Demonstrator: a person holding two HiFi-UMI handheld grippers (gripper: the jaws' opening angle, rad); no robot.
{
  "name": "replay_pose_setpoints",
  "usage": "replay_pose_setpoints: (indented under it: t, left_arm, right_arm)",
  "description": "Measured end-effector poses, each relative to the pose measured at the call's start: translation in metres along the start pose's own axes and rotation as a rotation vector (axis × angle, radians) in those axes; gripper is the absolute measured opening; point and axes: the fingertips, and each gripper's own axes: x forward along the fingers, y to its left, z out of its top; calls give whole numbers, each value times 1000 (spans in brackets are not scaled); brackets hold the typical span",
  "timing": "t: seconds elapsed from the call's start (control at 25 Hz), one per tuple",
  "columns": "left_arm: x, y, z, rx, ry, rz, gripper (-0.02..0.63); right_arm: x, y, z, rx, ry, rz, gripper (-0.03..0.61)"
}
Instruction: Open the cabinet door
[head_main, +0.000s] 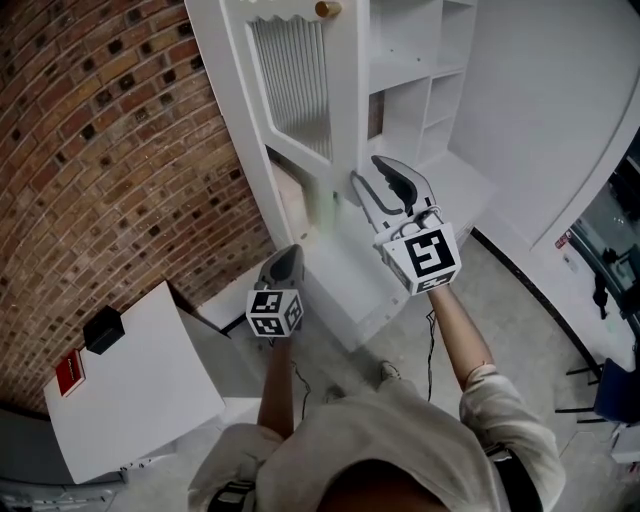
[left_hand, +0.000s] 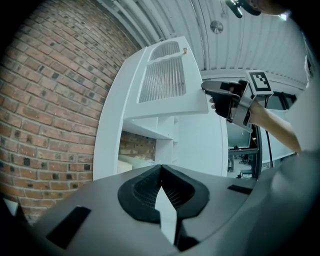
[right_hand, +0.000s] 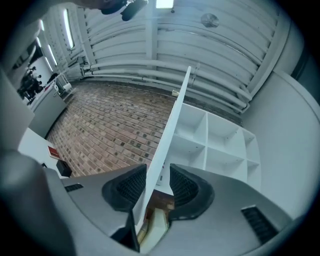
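Observation:
The white cabinet door (head_main: 300, 90), with a fluted glass panel and a brass knob (head_main: 328, 9), stands swung partly out from the cabinet. My right gripper (head_main: 364, 172) is shut on the door's free edge below the panel. In the right gripper view the door (right_hand: 175, 115) runs edge-on between the two pads of that gripper (right_hand: 157, 185). My left gripper (head_main: 290, 255) hangs lower and to the left, near the cabinet's base, shut with nothing in it. Its pads meet at the tip (left_hand: 160, 170). From there I see the door (left_hand: 165, 82) and the right gripper (left_hand: 207, 90) on its edge.
A brick wall (head_main: 110, 150) runs along the left. A white low table (head_main: 130, 390) at the lower left carries a black block (head_main: 103, 328) and a red item (head_main: 68, 375). Open white shelves (head_main: 420, 80) lie behind the door, and a curved white wall (head_main: 560, 120) stands to the right.

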Motion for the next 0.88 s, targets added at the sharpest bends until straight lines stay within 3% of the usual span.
replay_pose_setpoints:
  t: [0.16,0.52,0.88]
  left_arm:
    - [4,-5,1,1,-2,-1,26]
    - [15,-10,4,13,3,15,26]
    - [31,-10,12,30,-6,62,26]
  right_arm:
    - [-14,9,17,40,-92,53,150]
    - [-22,-20,-22,43,-14,-4,137]
    - [-25,-45,-80,113,56,-22,57]
